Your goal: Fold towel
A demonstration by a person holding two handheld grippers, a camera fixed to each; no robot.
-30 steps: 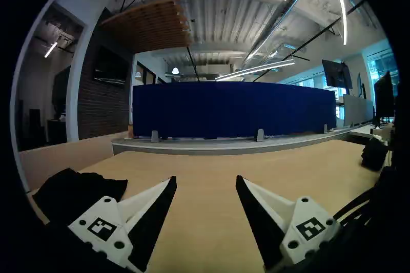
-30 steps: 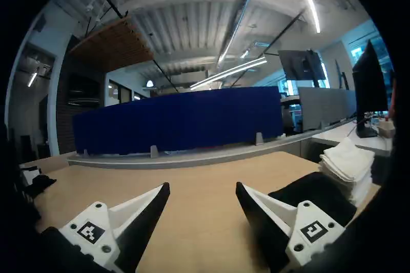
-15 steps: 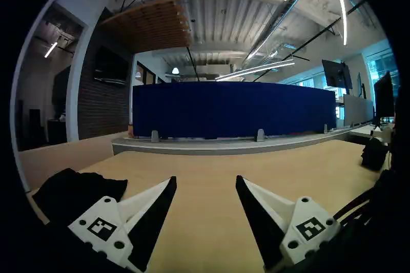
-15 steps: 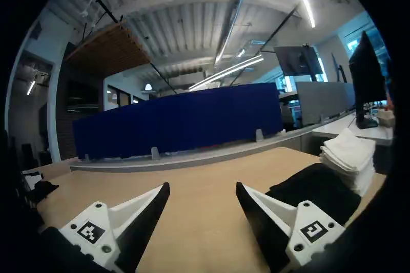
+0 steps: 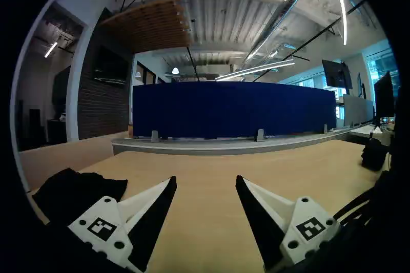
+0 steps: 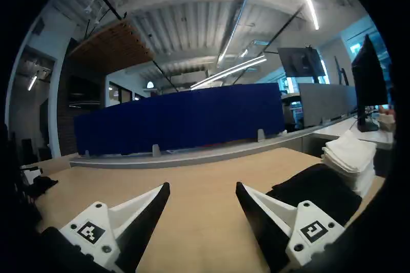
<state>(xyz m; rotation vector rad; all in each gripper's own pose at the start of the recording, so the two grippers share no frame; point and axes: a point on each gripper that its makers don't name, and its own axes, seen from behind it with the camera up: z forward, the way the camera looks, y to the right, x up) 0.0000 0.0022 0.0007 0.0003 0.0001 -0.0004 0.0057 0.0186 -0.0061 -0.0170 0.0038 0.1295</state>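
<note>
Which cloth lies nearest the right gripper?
The black cloth, lying flat close beside the right gripper; the white folded stack sits farther off, beyond it.

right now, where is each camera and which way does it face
Left gripper view: rides the left gripper, low over the wooden table, facing the blue divider; own open fingers, black cloth beside them.
Right gripper view: rides the right gripper, same heading; open fingers, black towel, stacked white towels.
Both share the wooden table and blue divider.

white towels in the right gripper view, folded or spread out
Folded: the white towels lie in a neat stack, layered edges showing one above another, beside a black cloth on the table.
</note>
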